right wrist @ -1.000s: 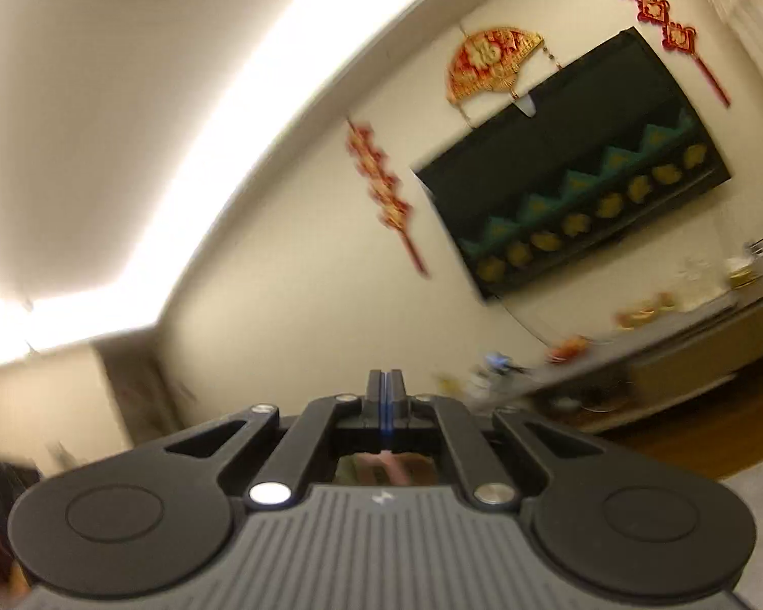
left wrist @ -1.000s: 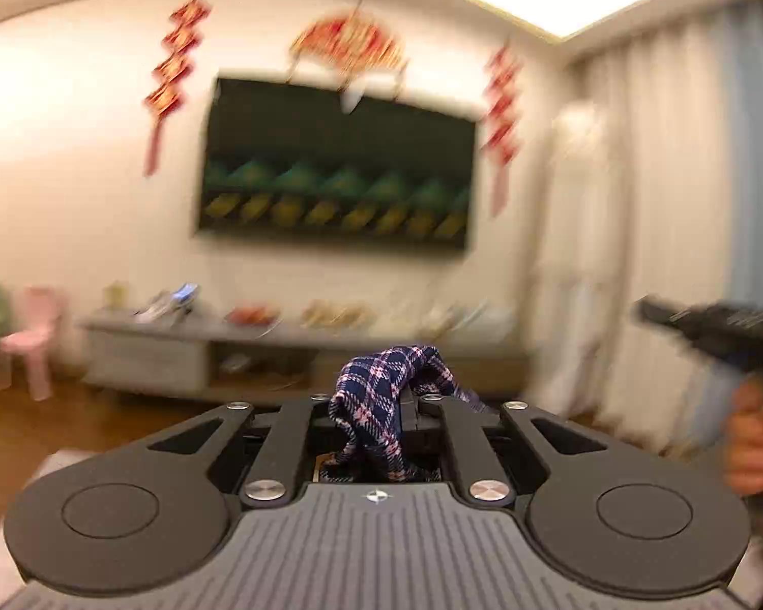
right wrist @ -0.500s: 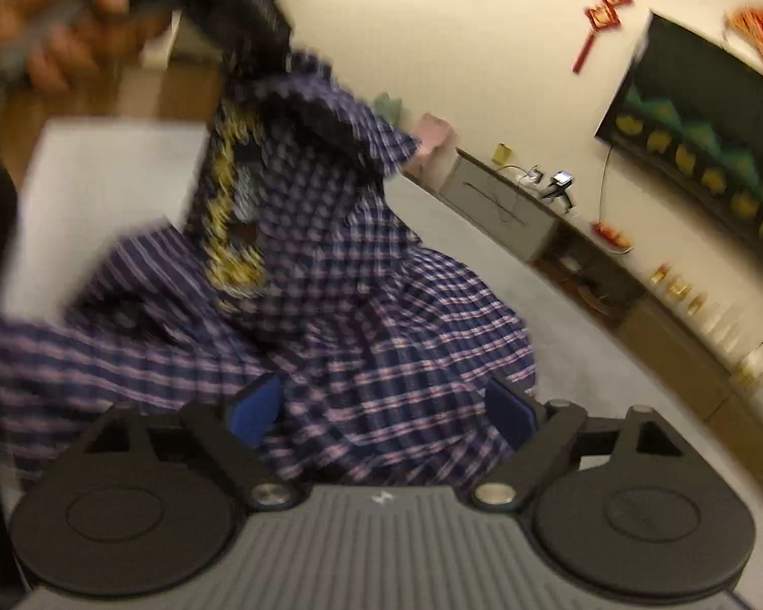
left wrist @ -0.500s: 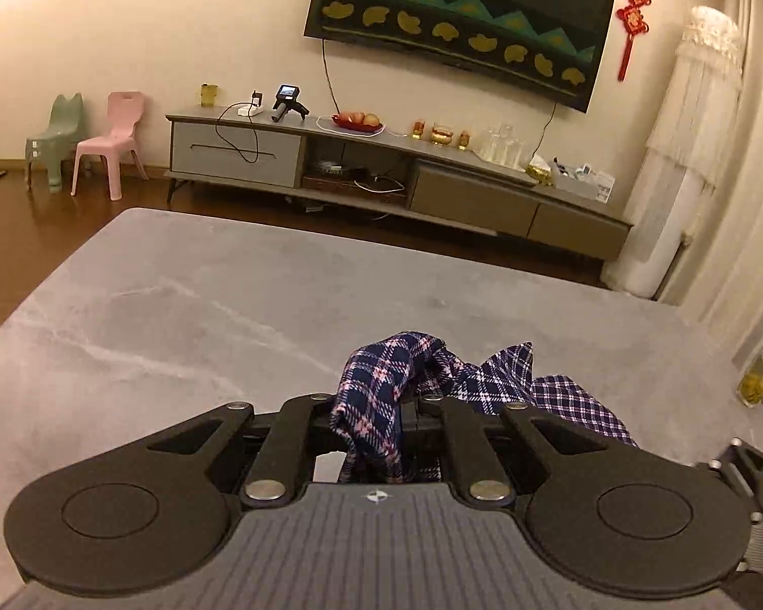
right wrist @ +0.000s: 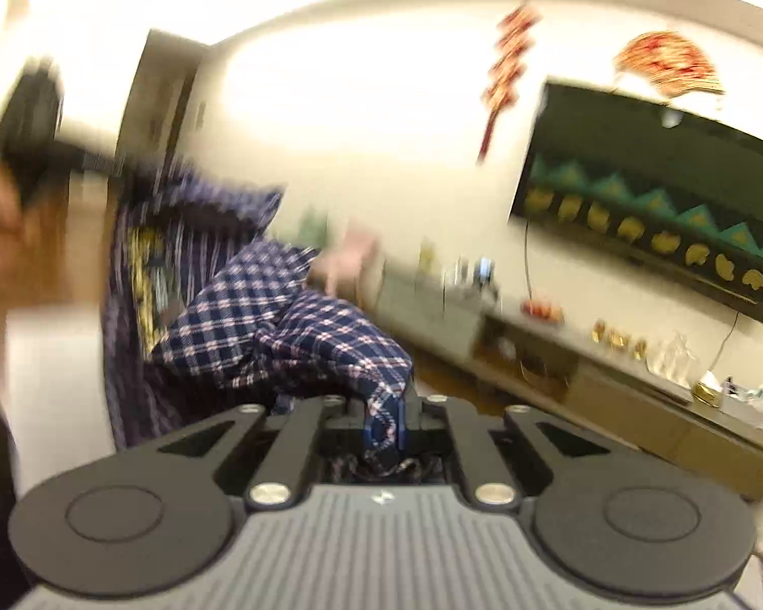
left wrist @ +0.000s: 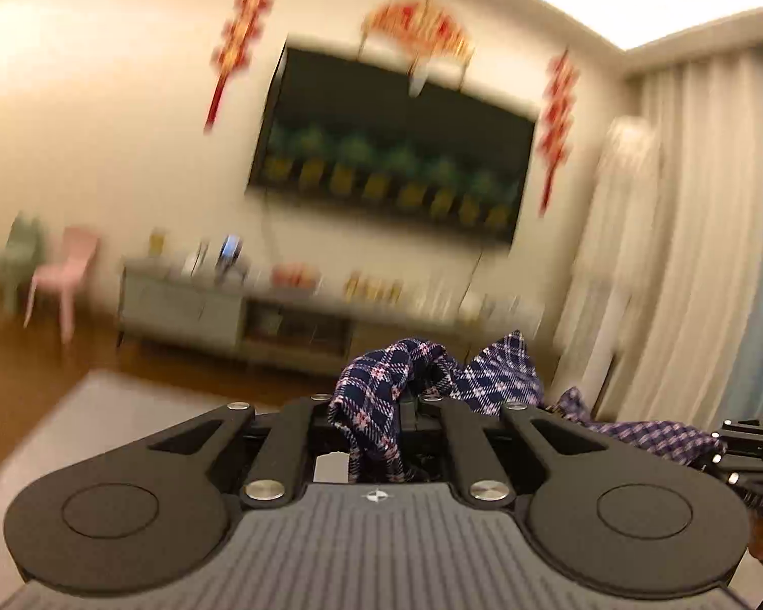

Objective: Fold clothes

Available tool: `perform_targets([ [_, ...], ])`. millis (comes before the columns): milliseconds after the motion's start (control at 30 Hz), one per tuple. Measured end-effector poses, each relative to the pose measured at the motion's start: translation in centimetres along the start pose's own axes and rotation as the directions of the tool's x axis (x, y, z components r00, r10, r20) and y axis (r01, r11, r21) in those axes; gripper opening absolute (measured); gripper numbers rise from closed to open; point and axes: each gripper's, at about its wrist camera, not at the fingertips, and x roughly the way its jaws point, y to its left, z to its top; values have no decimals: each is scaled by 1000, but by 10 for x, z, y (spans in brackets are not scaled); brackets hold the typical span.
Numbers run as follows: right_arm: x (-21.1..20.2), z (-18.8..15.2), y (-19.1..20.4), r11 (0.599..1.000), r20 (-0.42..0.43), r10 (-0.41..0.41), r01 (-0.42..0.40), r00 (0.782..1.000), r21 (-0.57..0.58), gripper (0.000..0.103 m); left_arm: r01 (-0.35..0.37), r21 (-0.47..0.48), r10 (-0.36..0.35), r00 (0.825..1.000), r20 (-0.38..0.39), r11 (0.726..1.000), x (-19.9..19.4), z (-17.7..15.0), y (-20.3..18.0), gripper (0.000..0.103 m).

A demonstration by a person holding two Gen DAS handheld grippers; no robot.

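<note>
A navy plaid shirt [left wrist: 376, 391] hangs in the air between both grippers. My left gripper [left wrist: 407, 412] is shut on a bunched fold of it, and cloth trails right toward the other gripper's black body [left wrist: 747, 452]. In the right wrist view the right gripper [right wrist: 402, 417] has its jaws closing, pinching an edge of the shirt [right wrist: 280, 325]. The shirt stretches up to the blurred left gripper [right wrist: 76, 157], held by a hand at the upper left. A yellow print shows on the hanging part.
The grey table [left wrist: 76, 422] lies below at the lower left. A TV cabinet [left wrist: 188, 305] with small items stands under a wall screen [left wrist: 397, 152]. A pink chair [left wrist: 71, 269] and a green one sit far left; curtains [left wrist: 686, 234] hang at right.
The right gripper, wide open over the shirt half a second ago, has closed on its edge. The left view has tipped up from the tabletop to the wall, with the shirt lifted.
</note>
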Motion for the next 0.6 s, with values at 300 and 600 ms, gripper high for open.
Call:
perform_targets([
  [300,56,-50,-118,883,-329,-3,157,944,443,22,-105,28,108,939,-326,994,167,-7,-16,11],
  [600,84,-162,-107,958,-529,-68,204,846,202,22,-169,-67,107,836,-538,983,180,-168,18,11],
])
